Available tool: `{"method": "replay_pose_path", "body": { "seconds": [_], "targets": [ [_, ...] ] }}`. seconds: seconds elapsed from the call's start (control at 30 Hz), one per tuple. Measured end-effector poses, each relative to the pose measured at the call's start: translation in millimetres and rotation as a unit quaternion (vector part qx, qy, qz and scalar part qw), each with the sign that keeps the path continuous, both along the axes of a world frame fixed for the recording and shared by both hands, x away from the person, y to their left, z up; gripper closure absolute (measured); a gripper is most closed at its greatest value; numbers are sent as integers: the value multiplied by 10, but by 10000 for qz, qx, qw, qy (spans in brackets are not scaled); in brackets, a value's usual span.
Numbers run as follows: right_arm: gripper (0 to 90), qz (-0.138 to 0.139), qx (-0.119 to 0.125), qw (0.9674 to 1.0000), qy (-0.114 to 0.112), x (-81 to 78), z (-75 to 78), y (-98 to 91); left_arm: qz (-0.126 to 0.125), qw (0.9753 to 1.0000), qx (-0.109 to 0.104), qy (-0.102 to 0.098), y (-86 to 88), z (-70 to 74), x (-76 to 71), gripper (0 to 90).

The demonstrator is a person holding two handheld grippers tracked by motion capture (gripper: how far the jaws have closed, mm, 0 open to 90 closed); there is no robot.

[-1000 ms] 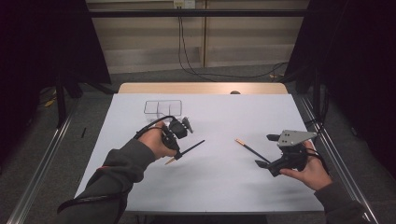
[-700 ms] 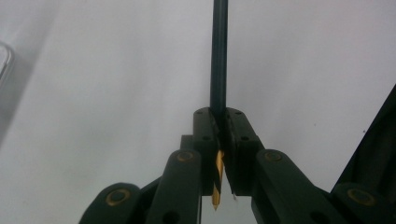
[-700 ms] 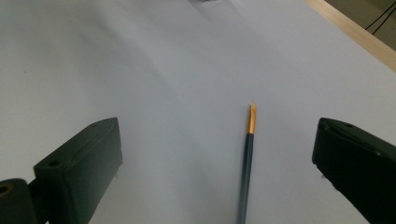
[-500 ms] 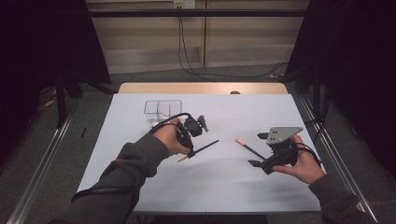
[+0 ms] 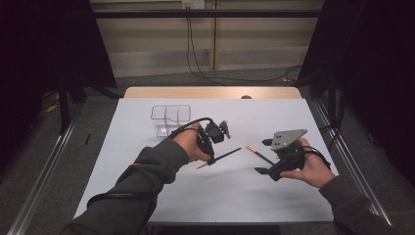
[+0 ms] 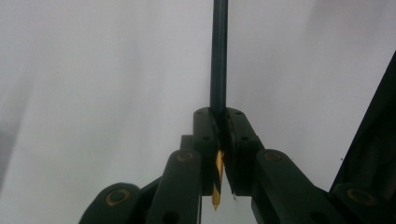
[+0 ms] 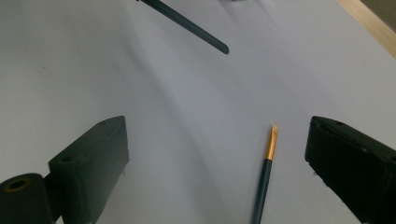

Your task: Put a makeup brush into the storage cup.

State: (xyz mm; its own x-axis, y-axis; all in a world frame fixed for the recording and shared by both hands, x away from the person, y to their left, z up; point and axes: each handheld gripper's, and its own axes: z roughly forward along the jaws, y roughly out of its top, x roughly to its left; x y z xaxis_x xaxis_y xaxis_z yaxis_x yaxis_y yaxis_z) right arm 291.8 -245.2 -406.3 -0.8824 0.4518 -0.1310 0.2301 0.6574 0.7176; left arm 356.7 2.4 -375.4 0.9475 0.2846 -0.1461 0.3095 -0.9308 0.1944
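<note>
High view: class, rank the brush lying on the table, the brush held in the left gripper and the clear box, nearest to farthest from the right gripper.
1. Lying brush, just left of the right gripper.
2. Held brush, centre.
3. Clear box, far left.

A: The white table is evenly lit from above and reads bright, while the room beyond its left and right edges falls into near-black.

B: Shadows are soft and faint. The left gripper view is hazy, its background washed out; the right gripper view is sharper, with mild glare.
</note>
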Motion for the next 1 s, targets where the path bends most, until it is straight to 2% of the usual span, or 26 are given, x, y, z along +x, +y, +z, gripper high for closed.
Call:
{"method": "replay_pose_path", "body": {
  "seconds": [0.03,0.1,0.13,0.2,0.3,0.5,0.57,0.9,1.0],
  "targets": [
    [77,11,35,10000,26,4,4,6,137,9999,-82,14,-19,-9,-15,842],
    [107,61,92,9999,41,5,18,19,6,10000,-31,38,-43,-7,-11,842],
    [118,93,79,9999,-2,7,22,24,64,9999,-84,11,-59,-13,-25,842],
    [150,169,95,9998,-51,1,31,42,-12,10000,-62,-15,-81,-1,-24,842],
    [219,331,61,9994,-73,-10,42,71,-39,10000,-79,-29,-112,3,-28,841],
    [292,457,12,9989,-78,-4,60,117,-136,9999,-75,-9,-171,5,-26,842],
    [325,493,-17,9987,-92,0,71,132,-70,9999,-151,30,-190,0,-40,842],
    [422,663,-166,9975,-181,-2,82,205,-133,9997,-172,55,-247,5,-52,841],
    [448,747,-224,9968,-169,13,66,221,-178,9998,-116,25,-264,3,-59,841]
  ]
}}
